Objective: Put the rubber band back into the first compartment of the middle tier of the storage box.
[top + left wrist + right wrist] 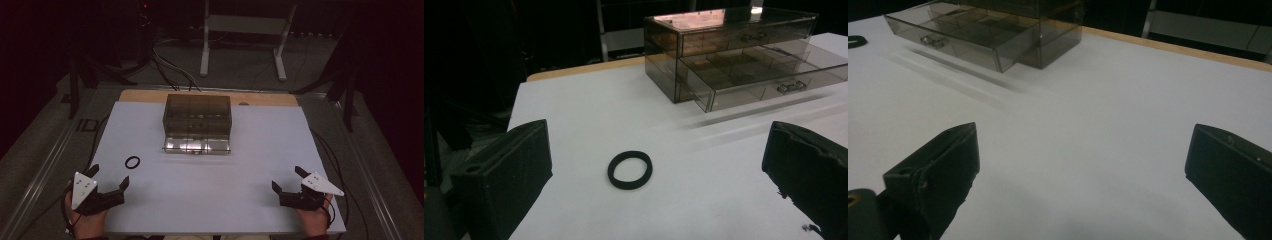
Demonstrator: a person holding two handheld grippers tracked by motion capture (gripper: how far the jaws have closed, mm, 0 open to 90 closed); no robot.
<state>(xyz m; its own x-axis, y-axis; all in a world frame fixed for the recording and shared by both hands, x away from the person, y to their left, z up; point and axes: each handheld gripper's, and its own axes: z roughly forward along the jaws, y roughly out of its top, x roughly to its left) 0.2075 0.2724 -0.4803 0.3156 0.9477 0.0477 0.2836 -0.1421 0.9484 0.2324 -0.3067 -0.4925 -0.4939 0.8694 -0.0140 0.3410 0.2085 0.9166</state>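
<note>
A smoky clear drawer box [197, 120] stands at the back middle of the white table [210, 200], its bottom drawer [196, 145] pulled out toward me. The drawer [769, 75] has several compartments. A small black ring [132, 162] lies flat on the table, left of the drawer. My left gripper [107, 178] is open near the front left corner, with the black ring [629, 169] lying a short way ahead between its jaws' line. My right gripper [287, 180] is open near the front right edge, nothing between its jaws; the drawer box [993, 30] is far ahead to its left.
A wooden strip [145, 95] edges the table's far side. Beyond it on the dark floor stand a white metal frame [245, 35] and cables [170, 70]. The ring's edge [855, 41] shows at the far left of the right gripper view.
</note>
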